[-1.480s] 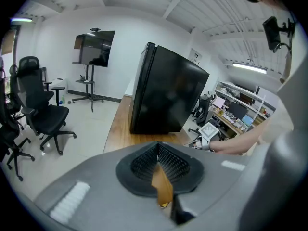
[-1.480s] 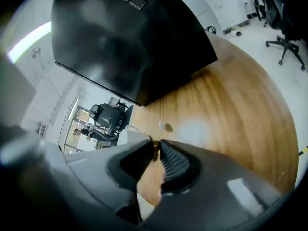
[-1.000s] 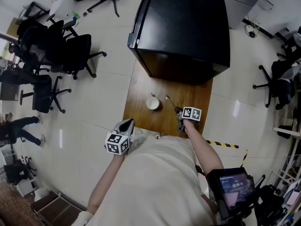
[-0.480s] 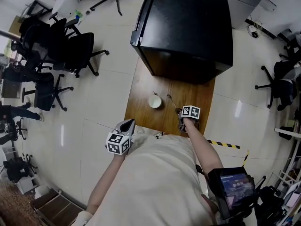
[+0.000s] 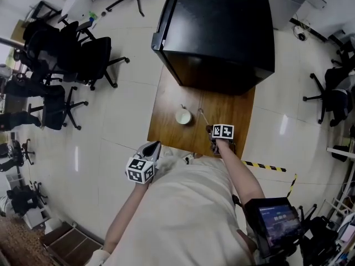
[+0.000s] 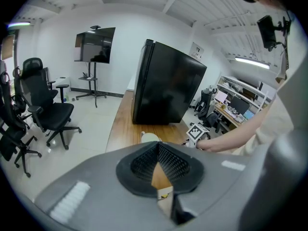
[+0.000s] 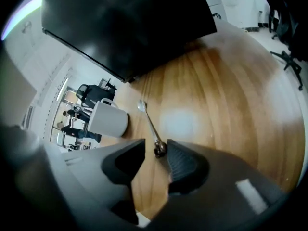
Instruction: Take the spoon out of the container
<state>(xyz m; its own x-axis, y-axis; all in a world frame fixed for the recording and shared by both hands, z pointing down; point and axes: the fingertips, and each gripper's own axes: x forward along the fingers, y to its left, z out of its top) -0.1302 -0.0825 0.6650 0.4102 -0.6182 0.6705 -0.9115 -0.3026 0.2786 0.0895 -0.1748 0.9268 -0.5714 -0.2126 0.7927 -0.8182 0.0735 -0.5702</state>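
While my right claw (image 7: pixel 156 146) stands spread, its jaws having just been opening, the spoon (image 7: pixel 149 121) lies flat on the worktop (image 7: pixel 216 90), outside the cup (image 7: pixel 108 119) and just beside it. Its bowl points away from me and its handle end sits between the parted jaws, which do not press on it. My left claw (image 6: pixel 156 147) is pressed together at the tips, pinching nothing, and is held off the near left corner of the worktop.

Risk, as I judge it: the handle end lies close to one pad, so a skewed withdrawal could catch it and drag the spoon across the smooth wood, or swing its bowl into the cup. A pull straight back along the handle would avoid this.

Surface: a narrow worktop of glossy brown wood, bare apart from cup and spoon. Its far end carries a tall black cabinet (image 5: pixel 222 26). Room: pale tiled floor (image 5: pixel 122 126), black office chairs (image 5: pixel 83 60) to the left, striped hazard tape (image 5: pixel 266 167) to the right.
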